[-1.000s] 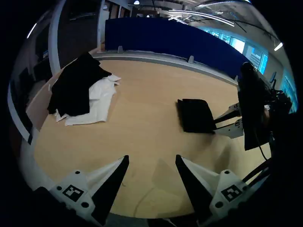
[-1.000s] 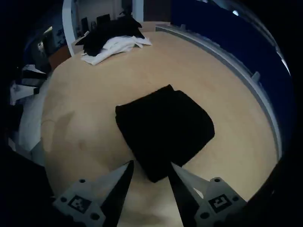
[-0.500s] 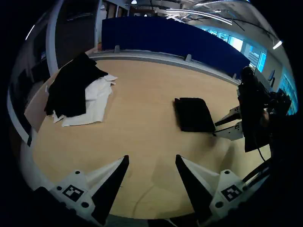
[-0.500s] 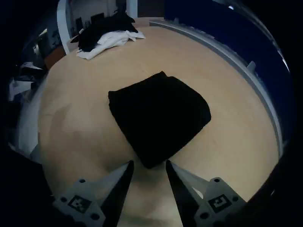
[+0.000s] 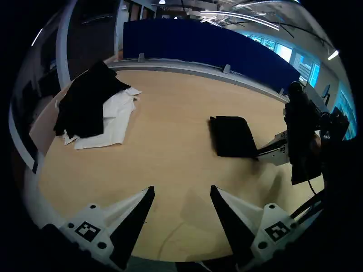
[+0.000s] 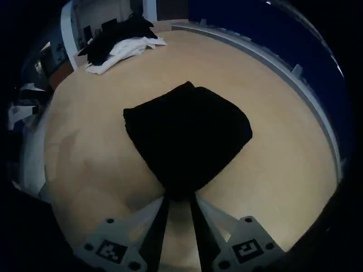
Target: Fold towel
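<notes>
my right gripper (image 6: 179, 198) pinched the near corner of the folded black cloth towel (image 6: 188, 131); my left gripper (image 5: 181, 190) gaped wide over the pale wooden desk (image 5: 168, 149).

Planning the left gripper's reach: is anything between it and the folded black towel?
Nothing visible: only bare table lies between the left gripper and the black towel. The clothes pile sits off to one side.

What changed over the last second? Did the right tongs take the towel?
Yes, it looks so. The right tongs closed on the near corner of the black towel. A second ago they stood open around that corner. The left tongs stayed open over the table, the towel stayed folded in place, and the black-and-white cloth pile did not move.
</notes>
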Action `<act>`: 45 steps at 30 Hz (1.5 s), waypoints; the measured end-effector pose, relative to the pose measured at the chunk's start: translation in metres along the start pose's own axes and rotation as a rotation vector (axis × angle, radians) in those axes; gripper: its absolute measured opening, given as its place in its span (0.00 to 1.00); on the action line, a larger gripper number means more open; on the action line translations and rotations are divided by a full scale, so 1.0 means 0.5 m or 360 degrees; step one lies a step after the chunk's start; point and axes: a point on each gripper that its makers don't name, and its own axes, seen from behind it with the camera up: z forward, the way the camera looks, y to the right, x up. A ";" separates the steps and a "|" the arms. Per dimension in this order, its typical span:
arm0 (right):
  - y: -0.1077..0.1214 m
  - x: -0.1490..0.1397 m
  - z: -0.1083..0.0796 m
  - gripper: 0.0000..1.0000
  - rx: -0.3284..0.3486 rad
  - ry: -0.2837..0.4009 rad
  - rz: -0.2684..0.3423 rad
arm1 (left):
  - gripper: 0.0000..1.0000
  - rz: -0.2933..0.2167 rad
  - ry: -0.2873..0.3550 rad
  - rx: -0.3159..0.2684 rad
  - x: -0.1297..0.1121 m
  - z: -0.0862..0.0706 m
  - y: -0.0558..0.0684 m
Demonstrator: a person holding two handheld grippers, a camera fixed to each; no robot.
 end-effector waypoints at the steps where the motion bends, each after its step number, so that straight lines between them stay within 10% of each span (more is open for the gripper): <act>1: 0.000 0.000 0.001 0.26 -0.0001 0.0002 0.0005 | 0.91 0.0002 0.0000 -0.0001 0.000 0.000 0.001; 6: 0.003 0.005 0.005 0.05 -0.0004 0.0015 0.0047 | 0.91 0.0008 0.0001 -0.0006 0.003 -0.001 0.004; 15: 0.005 0.040 -0.023 0.04 -0.0017 0.0101 0.0051 | 0.91 0.0024 0.0006 -0.0016 0.012 -0.003 0.008; 32: 0.069 0.261 -0.229 0.03 -0.0096 0.0452 0.0015 | 0.91 0.0123 0.0100 -0.0069 0.100 -0.011 0.040; 45: 0.158 0.263 -0.353 0.03 -0.0243 0.0521 0.0045 | 0.91 0.0190 0.0149 -0.0136 0.145 -0.014 0.081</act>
